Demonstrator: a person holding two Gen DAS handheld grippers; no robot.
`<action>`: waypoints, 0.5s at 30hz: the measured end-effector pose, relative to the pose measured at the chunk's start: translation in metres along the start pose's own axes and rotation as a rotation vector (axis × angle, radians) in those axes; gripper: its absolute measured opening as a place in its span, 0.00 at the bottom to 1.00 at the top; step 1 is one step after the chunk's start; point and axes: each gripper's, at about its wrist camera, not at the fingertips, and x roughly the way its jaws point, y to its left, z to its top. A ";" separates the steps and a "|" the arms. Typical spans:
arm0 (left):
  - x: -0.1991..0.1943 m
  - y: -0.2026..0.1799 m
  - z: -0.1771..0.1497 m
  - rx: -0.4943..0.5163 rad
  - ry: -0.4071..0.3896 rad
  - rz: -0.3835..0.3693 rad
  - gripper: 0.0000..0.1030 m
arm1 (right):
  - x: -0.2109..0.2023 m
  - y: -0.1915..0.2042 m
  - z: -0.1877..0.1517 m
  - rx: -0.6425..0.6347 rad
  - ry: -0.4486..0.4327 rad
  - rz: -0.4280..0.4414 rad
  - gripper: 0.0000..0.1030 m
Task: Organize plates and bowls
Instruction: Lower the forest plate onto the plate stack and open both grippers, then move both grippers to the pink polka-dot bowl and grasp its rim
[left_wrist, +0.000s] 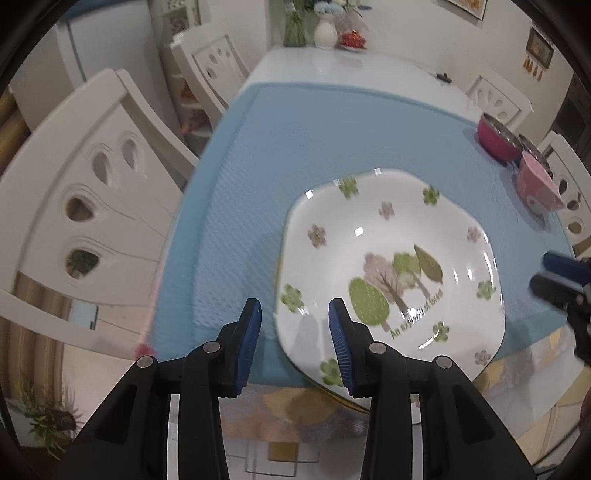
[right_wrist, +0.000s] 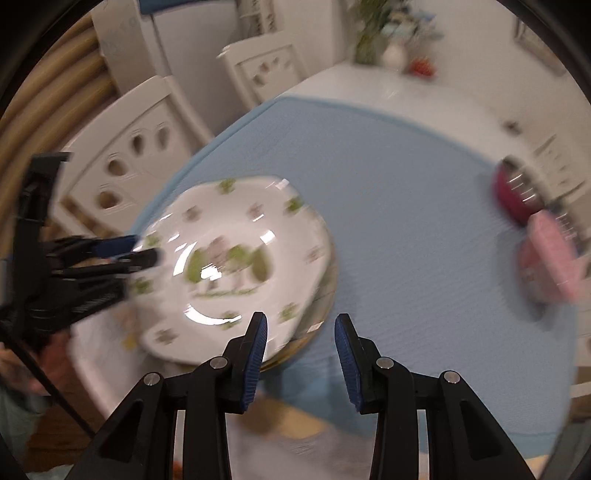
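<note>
A white plate (left_wrist: 391, 266) printed with green and pink trees lies on the blue mat (left_wrist: 314, 129), its near edge hanging over the table's front. A gold-rimmed edge (left_wrist: 332, 393) of something shows beneath it. My left gripper (left_wrist: 295, 326) is open over the plate's left rim, with its right finger above the plate and its left finger above the mat. In the right wrist view my right gripper (right_wrist: 301, 328) is open over the bare mat, just right of the plate (right_wrist: 236, 258). A red bowl (left_wrist: 496, 138) and a pink bowl (left_wrist: 537, 184) stand at the mat's right edge.
White chairs stand to the left (left_wrist: 92, 206) and along the right side (left_wrist: 498, 99) of the table. At the table's far end are a white vase (left_wrist: 325, 33), a green vase and a small red item. A small dark object (left_wrist: 441, 76) lies on the white tabletop.
</note>
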 end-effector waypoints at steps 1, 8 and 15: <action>-0.004 0.002 0.003 -0.001 -0.011 0.005 0.34 | -0.005 -0.001 0.001 -0.001 -0.024 -0.044 0.35; -0.045 -0.004 0.028 0.031 -0.129 -0.009 0.34 | -0.044 -0.032 0.014 0.112 -0.154 -0.135 0.45; -0.074 -0.047 0.063 0.092 -0.223 -0.132 0.62 | -0.066 -0.081 0.012 0.301 -0.149 -0.143 0.52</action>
